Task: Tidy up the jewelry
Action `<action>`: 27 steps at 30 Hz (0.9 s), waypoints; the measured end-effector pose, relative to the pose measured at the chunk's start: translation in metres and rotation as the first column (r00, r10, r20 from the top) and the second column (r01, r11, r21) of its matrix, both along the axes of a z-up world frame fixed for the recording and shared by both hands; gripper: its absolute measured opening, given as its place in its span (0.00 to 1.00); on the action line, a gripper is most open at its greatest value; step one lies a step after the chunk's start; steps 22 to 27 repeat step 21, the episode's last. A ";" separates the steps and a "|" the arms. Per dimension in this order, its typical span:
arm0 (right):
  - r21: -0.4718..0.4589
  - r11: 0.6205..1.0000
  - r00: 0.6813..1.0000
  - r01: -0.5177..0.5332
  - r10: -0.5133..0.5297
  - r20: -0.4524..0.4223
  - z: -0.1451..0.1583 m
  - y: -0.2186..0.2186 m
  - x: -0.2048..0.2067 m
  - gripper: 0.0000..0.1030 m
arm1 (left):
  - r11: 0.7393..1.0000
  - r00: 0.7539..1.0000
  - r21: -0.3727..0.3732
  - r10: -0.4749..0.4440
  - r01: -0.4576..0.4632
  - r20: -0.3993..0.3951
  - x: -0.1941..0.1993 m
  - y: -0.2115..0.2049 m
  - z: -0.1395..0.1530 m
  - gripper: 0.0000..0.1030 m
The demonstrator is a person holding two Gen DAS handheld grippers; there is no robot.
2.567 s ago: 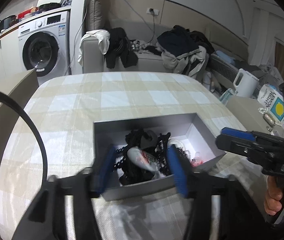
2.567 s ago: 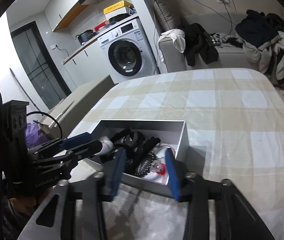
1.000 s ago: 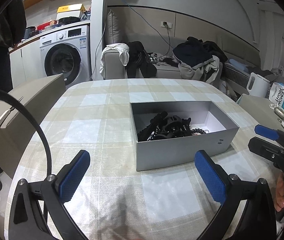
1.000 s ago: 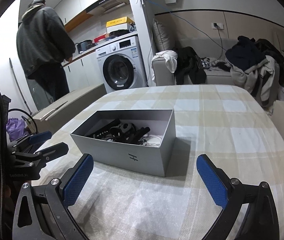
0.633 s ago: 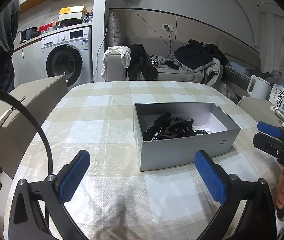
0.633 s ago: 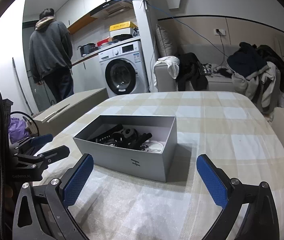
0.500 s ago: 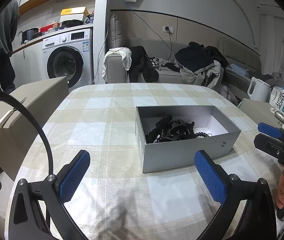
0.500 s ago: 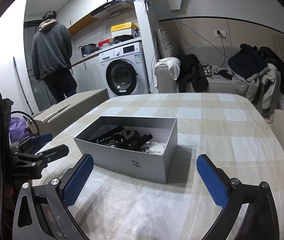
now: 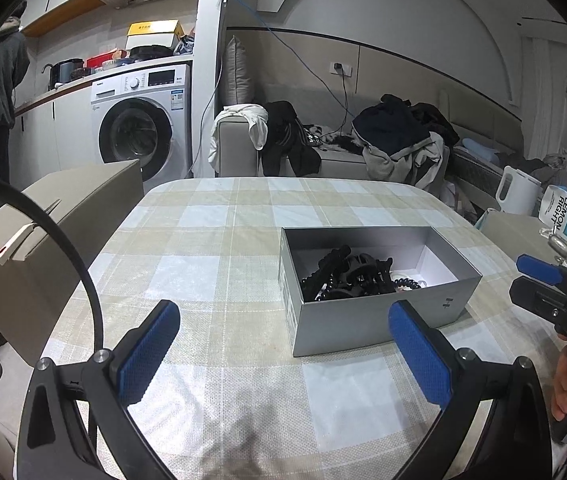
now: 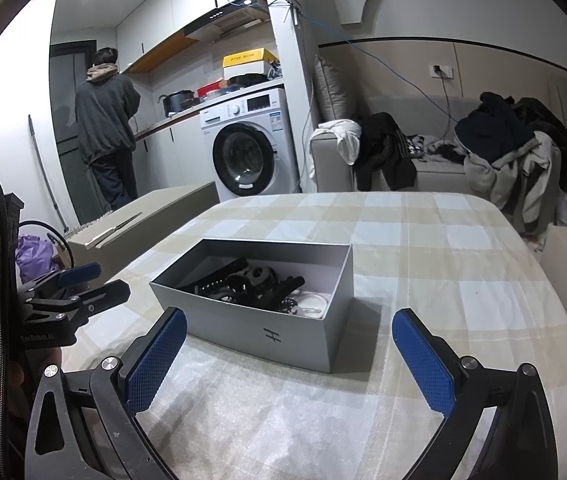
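Hovering wide apart: left hand-held gripper (image 9: 283, 354), right hand-held gripper (image 10: 289, 358); jewelry (image 9: 349, 276) inside grey box (image 9: 367, 320)

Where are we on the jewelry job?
Done, it seems: the jewelry lies piled in the open box on the table. In hand: nothing; left gripper and right gripper are open, short of the box. Left: nothing loose shows on the table; no lid in view.

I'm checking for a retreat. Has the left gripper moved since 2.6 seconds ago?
Yes. The left gripper has backed away from the grey box on the checked tablecloth, and its jaws now stand wide open.
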State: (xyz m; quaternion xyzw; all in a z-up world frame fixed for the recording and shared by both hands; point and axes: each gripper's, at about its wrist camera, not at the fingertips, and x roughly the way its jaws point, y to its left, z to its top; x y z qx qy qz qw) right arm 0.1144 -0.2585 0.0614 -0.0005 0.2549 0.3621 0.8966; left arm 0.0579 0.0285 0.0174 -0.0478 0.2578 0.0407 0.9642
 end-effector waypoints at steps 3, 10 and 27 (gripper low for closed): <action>-0.002 1.000 1.000 -0.002 0.002 0.005 0.001 0.000 0.000 1.00 | 1.000 1.000 0.003 0.001 -0.001 -0.001 0.000 0.000 0.000 0.99; 0.005 1.000 1.000 0.002 -0.002 0.019 0.003 -0.001 -0.001 1.00 | 1.000 1.000 0.003 0.006 -0.006 0.004 -0.001 0.002 0.001 0.99; 0.010 1.000 1.000 -0.003 0.003 0.023 0.005 -0.001 0.000 1.00 | 1.000 1.000 0.002 0.001 -0.001 0.007 0.000 0.003 0.001 0.99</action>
